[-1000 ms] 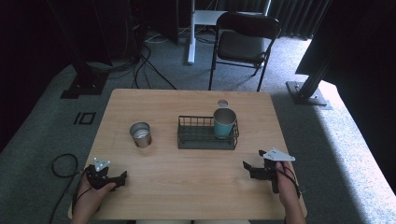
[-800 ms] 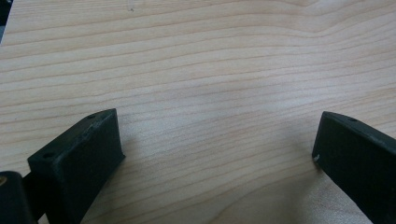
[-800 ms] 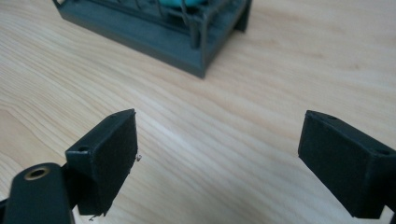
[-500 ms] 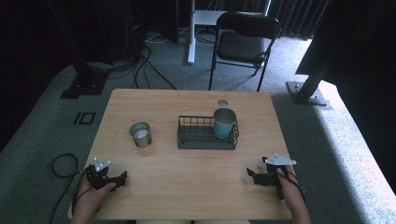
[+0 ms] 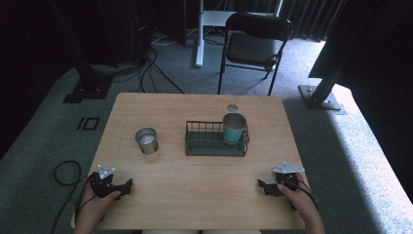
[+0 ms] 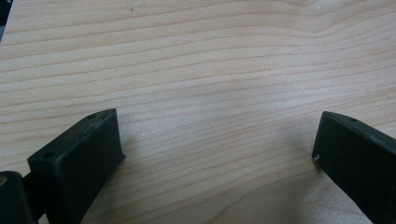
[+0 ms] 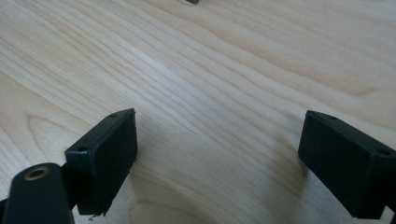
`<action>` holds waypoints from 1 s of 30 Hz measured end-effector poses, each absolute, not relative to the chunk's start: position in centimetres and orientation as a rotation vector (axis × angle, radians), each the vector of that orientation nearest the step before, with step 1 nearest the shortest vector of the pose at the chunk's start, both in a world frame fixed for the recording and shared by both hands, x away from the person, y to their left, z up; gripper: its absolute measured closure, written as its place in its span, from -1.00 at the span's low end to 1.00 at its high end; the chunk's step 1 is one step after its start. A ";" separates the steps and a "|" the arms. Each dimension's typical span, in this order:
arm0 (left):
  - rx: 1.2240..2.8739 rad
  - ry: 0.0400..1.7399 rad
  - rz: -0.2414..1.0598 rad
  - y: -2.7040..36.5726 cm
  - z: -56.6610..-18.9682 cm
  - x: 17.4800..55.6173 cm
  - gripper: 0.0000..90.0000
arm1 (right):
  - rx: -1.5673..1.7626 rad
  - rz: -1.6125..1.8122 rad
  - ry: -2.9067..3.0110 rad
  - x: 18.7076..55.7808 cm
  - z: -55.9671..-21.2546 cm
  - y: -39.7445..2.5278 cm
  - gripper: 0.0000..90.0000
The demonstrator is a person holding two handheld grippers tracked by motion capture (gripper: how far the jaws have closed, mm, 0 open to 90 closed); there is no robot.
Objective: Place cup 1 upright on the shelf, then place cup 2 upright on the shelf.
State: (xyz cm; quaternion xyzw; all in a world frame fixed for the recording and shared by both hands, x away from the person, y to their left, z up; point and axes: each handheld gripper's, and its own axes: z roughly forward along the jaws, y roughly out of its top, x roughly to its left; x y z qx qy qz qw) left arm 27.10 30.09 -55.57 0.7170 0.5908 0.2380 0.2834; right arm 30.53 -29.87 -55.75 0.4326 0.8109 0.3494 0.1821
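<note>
wooden table (image 5: 195, 195), right gripper (image 5: 265, 187) now lower, nearer edge, left gripper (image 5: 125, 185) unmoved

The table (image 5: 195, 195) is pale wood with a fine, wavy grain, smooth and faintly sheeny where light falls on it. Near its left edge stands a small tin cup (image 5: 146, 140) of bare, bright metal with a shiny inside. At the middle, the basket (image 5: 214, 145) is dark wire, matt. In the basket's right end stands a teal cup (image 5: 234, 127) with a smooth, dull-gloss wall. The left gripper (image 6: 215, 154) and the right gripper (image 7: 217, 158) have jaws of black plastic, matt, slightly rough at the edges. The floor (image 5: 350, 141) is grey carpet, coarse and speckled. The chair (image 5: 253, 46) has a dark padded seat and thin black metal legs.
</note>
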 end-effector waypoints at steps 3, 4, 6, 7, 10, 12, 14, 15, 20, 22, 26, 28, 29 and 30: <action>1.920 1.582 0.636 30.1 -55.6 27.1 -0.96 | 1.222 0.984 2.289 30.5 -55.8 -29.9 -0.75; 1.919 1.582 0.636 30.1 -55.6 27.1 -0.96 | 1.222 0.984 2.289 30.5 -55.8 -29.9 -0.75; 1.920 1.582 0.636 30.1 -55.6 27.1 -0.95 | 1.222 0.984 2.289 30.5 -55.8 -29.9 -0.75; 1.920 1.582 0.636 30.1 -55.6 27.1 -0.95 | 1.222 0.984 2.289 30.5 -55.8 -29.9 -0.75; 1.920 1.581 0.637 30.1 -55.6 27.1 -0.95 | 1.222 0.984 2.289 30.5 -55.8 -29.9 -0.75; 1.920 1.581 0.637 30.1 -55.6 27.1 -0.96 | 1.223 0.984 2.289 30.5 -55.8 -29.9 -0.75; 1.925 1.574 0.635 30.1 -55.6 27.0 -0.95 | 1.223 0.984 2.289 30.5 -55.8 -29.9 -0.75; 1.936 1.558 0.628 30.2 -55.6 26.9 -0.95 | 1.222 0.984 2.289 30.5 -55.8 -29.9 -0.75; 1.968 1.501 0.606 30.5 -55.6 26.6 -0.95 | 1.222 0.984 2.289 30.5 -55.8 -29.9 -0.75; 1.978 1.484 0.601 30.5 -55.6 26.6 -0.95 | 1.222 0.984 2.289 30.5 -55.8 -29.9 -0.75; 2.023 1.414 0.574 30.3 -55.6 26.4 -0.95 | 1.223 0.984 2.289 30.5 -55.8 -29.9 -0.75; 2.035 1.397 0.565 30.2 -55.5 26.3 -0.95 | 1.223 0.984 2.289 30.5 -55.8 -29.9 -0.75; 2.038 1.395 0.562 30.2 -55.5 26.3 -0.95 | 1.222 0.985 2.288 30.5 -55.8 -29.9 -0.75; 2.047 1.387 0.561 30.1 -55.5 26.4 -0.95 | 1.222 0.985 2.289 30.5 -55.8 -29.9 -0.75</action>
